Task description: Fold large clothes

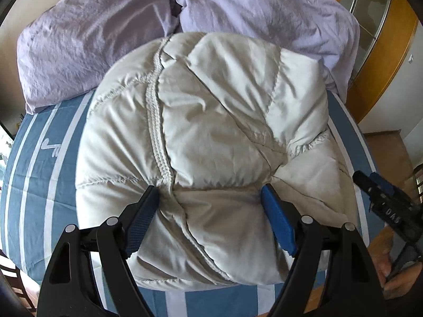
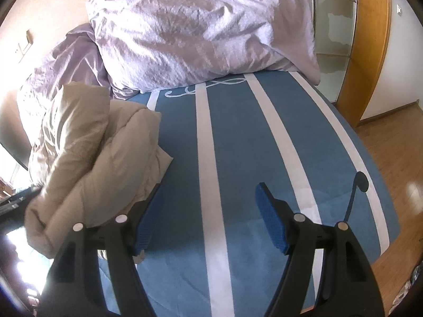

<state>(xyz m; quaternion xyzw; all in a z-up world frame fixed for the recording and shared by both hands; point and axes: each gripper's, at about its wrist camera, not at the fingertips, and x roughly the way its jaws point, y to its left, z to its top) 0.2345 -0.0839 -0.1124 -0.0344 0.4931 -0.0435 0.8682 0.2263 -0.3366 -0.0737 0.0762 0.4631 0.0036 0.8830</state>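
Note:
A cream quilted puffer jacket lies bundled in a folded heap on the blue striped bed cover. My left gripper is wide open, its fingers pressed against the near edge of the jacket, one on each side of a bulge of fabric. My right gripper is open and empty, hovering over the bare bed cover, with the jacket to its left, touching its left finger. The right gripper also shows at the right edge of the left wrist view.
Lilac pillows and a crumpled lilac duvet lie at the head of the bed. A wooden wardrobe with glass doors stands to the right. Wooden floor runs along the bed's right edge.

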